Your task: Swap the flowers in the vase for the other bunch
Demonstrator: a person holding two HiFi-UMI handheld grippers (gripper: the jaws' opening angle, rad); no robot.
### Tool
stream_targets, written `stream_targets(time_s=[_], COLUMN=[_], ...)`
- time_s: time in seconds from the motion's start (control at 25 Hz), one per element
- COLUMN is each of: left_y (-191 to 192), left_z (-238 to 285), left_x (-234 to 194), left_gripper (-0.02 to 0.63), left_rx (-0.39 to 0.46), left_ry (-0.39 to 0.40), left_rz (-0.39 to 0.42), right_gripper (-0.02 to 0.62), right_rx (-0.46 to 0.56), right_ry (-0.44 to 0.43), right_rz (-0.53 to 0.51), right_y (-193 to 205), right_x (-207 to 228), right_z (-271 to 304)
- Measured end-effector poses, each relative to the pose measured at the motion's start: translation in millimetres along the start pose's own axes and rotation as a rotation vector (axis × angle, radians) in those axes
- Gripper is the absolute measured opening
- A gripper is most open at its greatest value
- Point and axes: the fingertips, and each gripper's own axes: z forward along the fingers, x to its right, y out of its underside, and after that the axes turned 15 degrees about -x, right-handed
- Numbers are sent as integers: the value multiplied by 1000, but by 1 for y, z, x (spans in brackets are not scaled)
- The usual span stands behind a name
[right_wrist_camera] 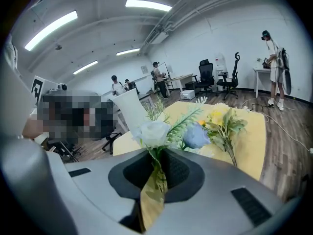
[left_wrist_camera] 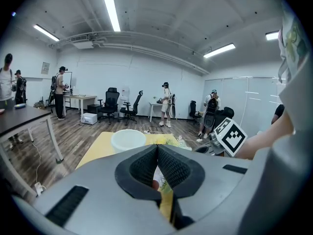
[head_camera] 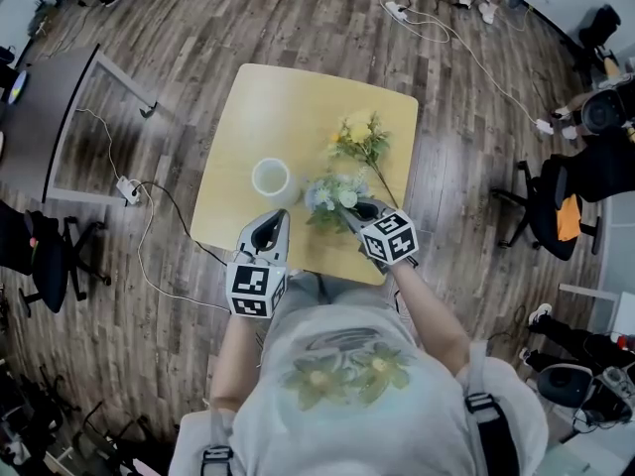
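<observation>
A white vase (head_camera: 271, 178) stands empty on the yellow table (head_camera: 298, 97); it also shows in the left gripper view (left_wrist_camera: 128, 140) and the right gripper view (right_wrist_camera: 128, 107). The bunch of white and blue flowers (head_camera: 332, 196) hangs just right of the vase, and my right gripper (head_camera: 359, 211) is shut on its stems (right_wrist_camera: 157, 173). Its blooms (right_wrist_camera: 168, 131) stand above the jaws. A yellow bunch (head_camera: 360, 142) lies flat on the table beyond it (right_wrist_camera: 225, 124). Near the table's front edge my left gripper (head_camera: 268, 232) is shut and holds nothing (left_wrist_camera: 157, 150).
A dark table (head_camera: 50, 117) stands at the left with a power strip and cables (head_camera: 129, 188) on the wood floor. Black office chairs (head_camera: 551, 206) are at the right. Several people stand at desks along the far wall (left_wrist_camera: 165, 104).
</observation>
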Motion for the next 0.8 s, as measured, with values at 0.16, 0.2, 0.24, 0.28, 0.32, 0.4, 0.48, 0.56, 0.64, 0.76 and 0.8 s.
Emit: stream_targets(time_s=[0.16,0.2,0.24,0.28,0.32,0.4,0.48,0.56,0.64,0.76,0.8], left_y=[-1,0,1,2,3,4,5,7,9,12,13], left_z=[2,2,2,2,2,2,2,2,1,-1,-1], left_x=[1,0,-1,-2,-4,-6,-7,-8,-9,-11,-12], left_gripper=[17,17,17,17,17,17,17,17,17,17,17], left_rx=[-4,-5,-6,-7,-8,-10,-14,-18,-18,-15,-14], left_ry=[-7,-8,-10,-11,-12,-14,-19,-23,-25,-27,-27], left_rz=[-7,-9,-11,-13,-14,-17,-15,-9,-7,-10,-11], right_gripper=[66,66,66,66,66,66,66,66,66,66,66], right_rx=[-30,-36,-42,-49,-58,-76,-94,-110,-122,-137,-141], right_ry=[-12,-13,-14,-14,-13,-12,-13,-17,-16,-7,-5], right_rz=[12,14,16,19,22,27,27,25,23,17,16], right_y=[6,7,8,10,11,14,16,18,20,23,23], right_x=[7,8,8,9,10,11,12,12,11,9,9], right_z=[9,13,16,20,24,30,36,41,45,52,54])
